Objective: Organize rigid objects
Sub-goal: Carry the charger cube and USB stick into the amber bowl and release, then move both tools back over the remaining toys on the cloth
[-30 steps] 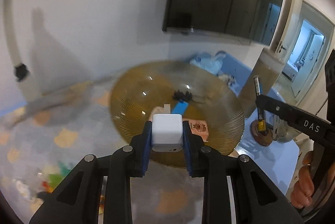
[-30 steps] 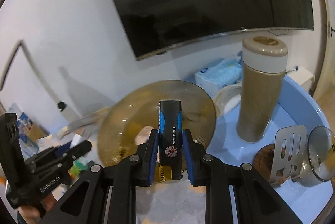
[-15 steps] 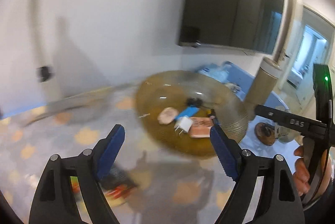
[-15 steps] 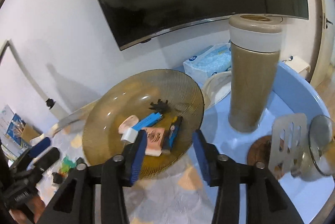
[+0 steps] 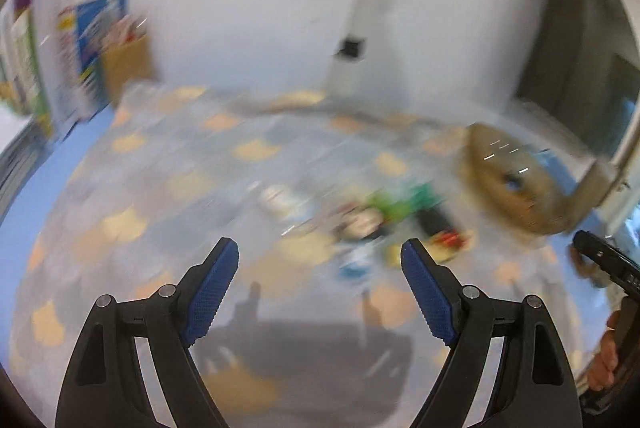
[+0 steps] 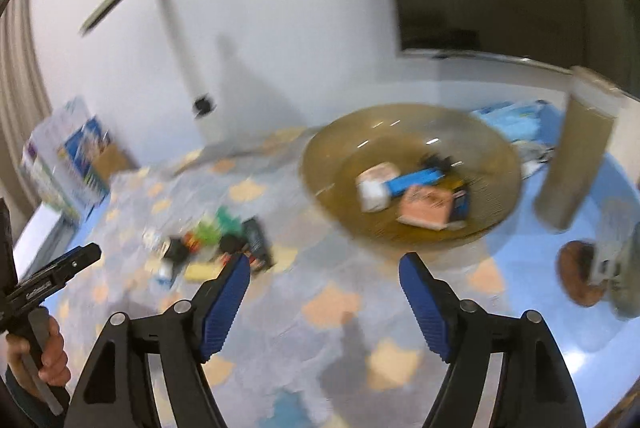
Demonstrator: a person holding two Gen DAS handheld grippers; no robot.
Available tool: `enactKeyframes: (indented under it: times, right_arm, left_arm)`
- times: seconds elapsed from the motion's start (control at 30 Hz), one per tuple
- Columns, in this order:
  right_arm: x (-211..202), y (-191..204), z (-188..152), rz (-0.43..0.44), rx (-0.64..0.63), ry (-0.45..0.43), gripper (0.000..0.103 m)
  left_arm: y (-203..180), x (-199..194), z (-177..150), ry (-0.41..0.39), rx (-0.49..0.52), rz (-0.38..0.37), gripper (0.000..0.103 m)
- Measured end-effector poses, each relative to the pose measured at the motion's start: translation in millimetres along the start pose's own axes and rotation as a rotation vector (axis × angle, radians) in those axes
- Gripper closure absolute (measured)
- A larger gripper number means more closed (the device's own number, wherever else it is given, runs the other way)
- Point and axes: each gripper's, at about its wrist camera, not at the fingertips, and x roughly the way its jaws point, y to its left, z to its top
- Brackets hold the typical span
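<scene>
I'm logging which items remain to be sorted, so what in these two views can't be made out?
- Loose pile of small items on the mat, left wrist view: motion blur smears them; individual pieces cannot be named.
- Same pile, right wrist view: blurred, partly behind a fingertip of the open right gripper.
- Amber bowl, left wrist view: contents smeared.
- Dark things at the bowl's far side, right wrist view: too small, blurred.

Left gripper (image 5: 320, 256), right gripper (image 6: 324, 268): black frames, silver pivot screws, ribbed blue pads (image 6: 424, 304).
</scene>
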Motion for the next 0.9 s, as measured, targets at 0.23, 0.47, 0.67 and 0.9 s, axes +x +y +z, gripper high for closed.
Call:
enactKeyframes:
  times: [0.23,0.47,0.67,0.9]
  right_arm:
    - [62,38,-45,-0.009,-0.116,0.114,0.027]
    - [85,35,-53,-0.013,-0.116,0.176,0.027]
    - [92,35,-54,-0.020,-0.120,0.209,0.027]
    - [92,31,-47,0.038,-0.068,0.287,0.027]
  left_arm:
    - [26,29,-31,0.046,0.007,0.081,0.021]
    - [28,30,-34,0.050,-0.005,0.069,0.021]
    - [35,32,-32,0.067,-0.050,0.065,0.021]
    - [17,39,7,0.114,0.008,0.036,0.022]
